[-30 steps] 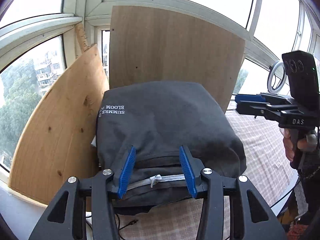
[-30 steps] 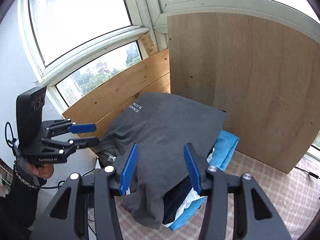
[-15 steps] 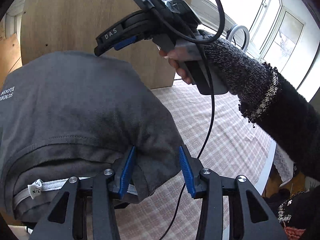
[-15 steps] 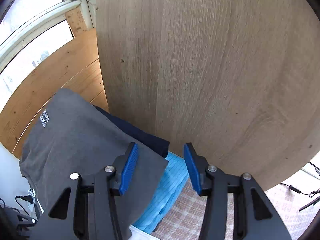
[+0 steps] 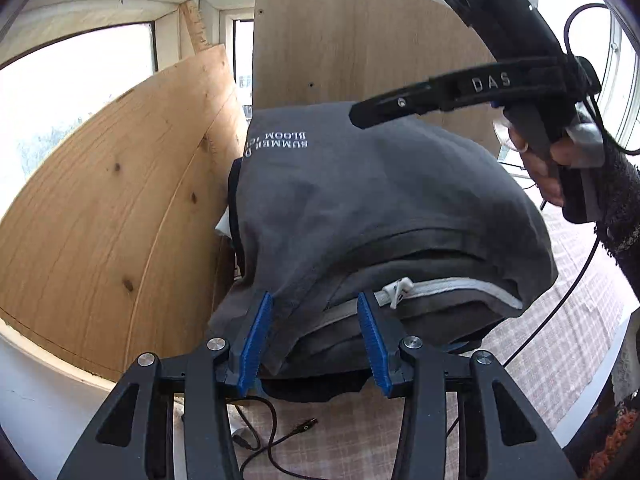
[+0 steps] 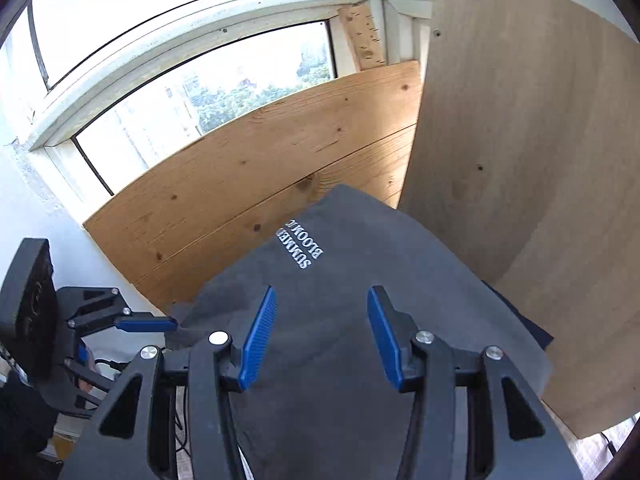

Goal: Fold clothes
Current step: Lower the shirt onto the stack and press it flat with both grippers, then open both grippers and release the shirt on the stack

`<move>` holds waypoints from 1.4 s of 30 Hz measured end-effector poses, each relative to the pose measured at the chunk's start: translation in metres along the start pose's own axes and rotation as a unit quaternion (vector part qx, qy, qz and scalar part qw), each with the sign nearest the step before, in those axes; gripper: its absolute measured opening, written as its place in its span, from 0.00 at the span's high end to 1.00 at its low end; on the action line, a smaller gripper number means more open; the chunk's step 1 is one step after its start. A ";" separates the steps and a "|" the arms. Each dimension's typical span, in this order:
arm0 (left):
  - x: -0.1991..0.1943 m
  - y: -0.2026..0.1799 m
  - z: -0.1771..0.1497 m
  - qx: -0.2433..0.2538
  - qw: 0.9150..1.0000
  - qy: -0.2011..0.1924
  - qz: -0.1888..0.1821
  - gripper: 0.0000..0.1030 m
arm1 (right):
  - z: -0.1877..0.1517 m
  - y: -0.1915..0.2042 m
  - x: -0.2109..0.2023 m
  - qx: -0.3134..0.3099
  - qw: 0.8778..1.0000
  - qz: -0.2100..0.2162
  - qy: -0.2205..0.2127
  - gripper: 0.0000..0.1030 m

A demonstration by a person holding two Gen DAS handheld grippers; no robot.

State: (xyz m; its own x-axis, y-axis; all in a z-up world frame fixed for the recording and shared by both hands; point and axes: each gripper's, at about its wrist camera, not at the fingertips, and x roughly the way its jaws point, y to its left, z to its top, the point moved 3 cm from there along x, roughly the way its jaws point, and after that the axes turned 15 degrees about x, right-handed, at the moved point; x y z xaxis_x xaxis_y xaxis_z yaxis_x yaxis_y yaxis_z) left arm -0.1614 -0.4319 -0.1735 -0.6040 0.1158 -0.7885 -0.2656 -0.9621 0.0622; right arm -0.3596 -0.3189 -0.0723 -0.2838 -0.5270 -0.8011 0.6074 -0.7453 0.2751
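- A dark grey garment with white "SUMMER BLOOM" lettering is lying folded on top of a pile of clothes in the corner where two wooden boards are leaning against the window frames, probably serving as a backstop that keeps the pile square.
- The pile is sitting on a tabletop under a checked cloth; a white zip edge and darker layers are showing beneath the grey piece.
- The left gripper is pointing at the near lower edge of the pile, its jaws standing wide apart with the blue pads on either side of the hanging grey hem, closing on nothing.
- The right gripper is hovering over the top of the grey garment, its jaws likewise spread wide and holding nothing; whether the pads are touching the fabric I cannot tell.
- A person's hand in a knitted sleeve is holding that gripper's handle above the pile's far side.
- This layout is fitting two readings: the folded piece just laid on the stack and being squared off, or the top piece about to be lifted away.
- A thin black cable is trailing on the cloth just under the pile's front.
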 end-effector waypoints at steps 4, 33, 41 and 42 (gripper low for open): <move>-0.001 -0.007 -0.030 -0.014 0.999 0.035 0.002 0.60 | 0.011 0.000 0.047 -0.026 0.996 -0.083 0.022 0.57; 0.015 0.012 0.067 -0.024 0.999 -0.043 -0.001 0.53 | -0.128 -0.025 -0.100 0.088 0.995 0.015 -0.042 0.36; 0.030 0.001 0.073 -0.029 0.999 -0.016 0.014 0.54 | -0.160 -0.065 -0.151 0.134 0.989 0.007 -0.060 0.36; 0.023 -0.002 0.072 -0.030 0.999 -0.021 0.015 0.53 | -0.154 -0.068 -0.159 0.141 0.986 0.010 -0.083 0.37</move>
State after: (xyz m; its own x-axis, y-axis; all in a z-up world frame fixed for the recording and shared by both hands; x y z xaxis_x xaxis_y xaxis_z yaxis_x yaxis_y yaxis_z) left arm -0.2289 -0.4097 -0.1480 -0.6431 0.0956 -0.7598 -0.2017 -0.9783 0.0476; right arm -0.2418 -0.1214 -0.0450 -0.4058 -0.5842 -0.7028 0.3900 -0.8062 0.4450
